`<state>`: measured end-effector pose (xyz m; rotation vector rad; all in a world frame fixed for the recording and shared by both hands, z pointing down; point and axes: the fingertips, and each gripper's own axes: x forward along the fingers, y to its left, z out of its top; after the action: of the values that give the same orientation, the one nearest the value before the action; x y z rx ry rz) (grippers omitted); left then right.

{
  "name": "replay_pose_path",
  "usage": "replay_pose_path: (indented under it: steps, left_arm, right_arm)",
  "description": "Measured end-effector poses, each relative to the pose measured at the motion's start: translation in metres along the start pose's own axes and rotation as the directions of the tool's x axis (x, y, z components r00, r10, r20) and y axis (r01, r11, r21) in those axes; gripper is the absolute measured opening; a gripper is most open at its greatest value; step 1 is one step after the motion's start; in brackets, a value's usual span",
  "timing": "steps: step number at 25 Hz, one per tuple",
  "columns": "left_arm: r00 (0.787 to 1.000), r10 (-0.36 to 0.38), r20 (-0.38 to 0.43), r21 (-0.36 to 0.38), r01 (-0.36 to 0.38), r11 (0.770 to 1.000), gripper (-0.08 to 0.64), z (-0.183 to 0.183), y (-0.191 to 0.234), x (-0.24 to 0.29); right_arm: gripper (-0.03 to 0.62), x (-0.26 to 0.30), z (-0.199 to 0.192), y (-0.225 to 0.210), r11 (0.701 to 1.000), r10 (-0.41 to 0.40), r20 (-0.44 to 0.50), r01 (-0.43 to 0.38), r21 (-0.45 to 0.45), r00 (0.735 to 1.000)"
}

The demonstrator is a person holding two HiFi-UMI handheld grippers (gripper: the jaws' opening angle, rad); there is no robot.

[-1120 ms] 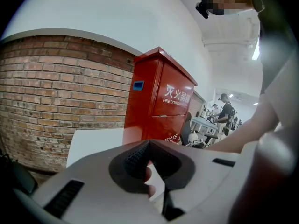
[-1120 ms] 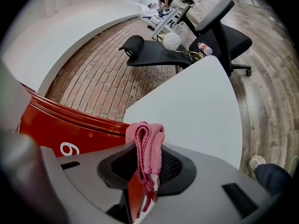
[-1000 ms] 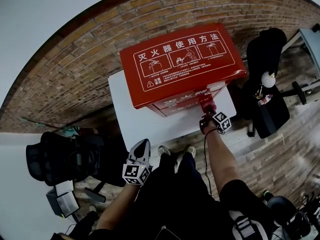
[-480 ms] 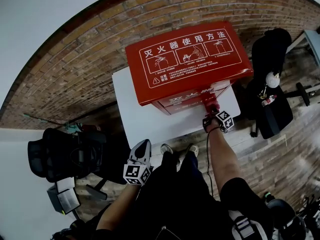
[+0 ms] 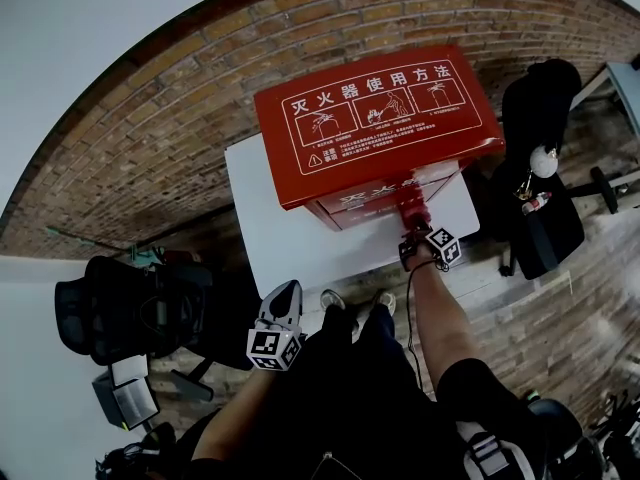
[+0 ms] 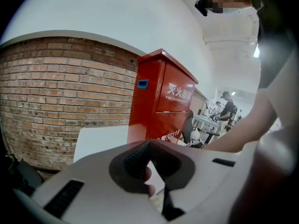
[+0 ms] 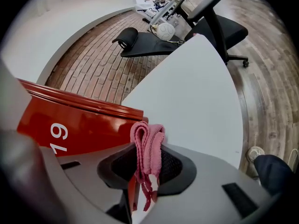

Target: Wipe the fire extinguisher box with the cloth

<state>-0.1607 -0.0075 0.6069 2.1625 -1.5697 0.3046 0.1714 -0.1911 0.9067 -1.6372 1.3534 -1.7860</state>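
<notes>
The right gripper (image 5: 414, 222) is sliding back leftward along the lower front of the fire extinguisher box (image 5: 372, 118); half a second ago it was sitting further right. Its jaws are clamping the folded pink cloth (image 7: 148, 141), which is poking past their tips at the red panel just ahead, so the wiping is probably running in strokes. The left gripper (image 5: 284, 298) is hanging idle with its jaws together and empty, the counter (image 5: 290, 243) well ahead of them.

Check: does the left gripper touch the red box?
Apart. The head view shows the left gripper near the person's legs, with white table between it and the red box.
</notes>
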Motion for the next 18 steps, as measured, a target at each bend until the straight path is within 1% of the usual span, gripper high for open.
replay_pose_path:
  steps: [6,13,18]
  left_arm:
    - [1.000,-0.001,0.000,0.005,0.001,1.000,0.018,-0.002,0.000,-0.001]
    - [1.000,-0.003,0.008,0.004,0.003,1.000,0.018,-0.001,0.000,-0.004]
    - [1.000,-0.016,0.009,0.001,0.016,1.000,0.018,-0.002,-0.003,-0.003]
  right_arm:
    - [0.107,-0.006,-0.024,0.011,0.999,0.026,-0.030,-0.025,0.034,0.999]
    - [0.107,-0.009,-0.022,0.019,0.997,0.070,-0.013,-0.069,0.040,0.997]
    - [0.107,-0.020,-0.024,0.039,0.991,0.098,0.001,-0.098,0.094,0.995]
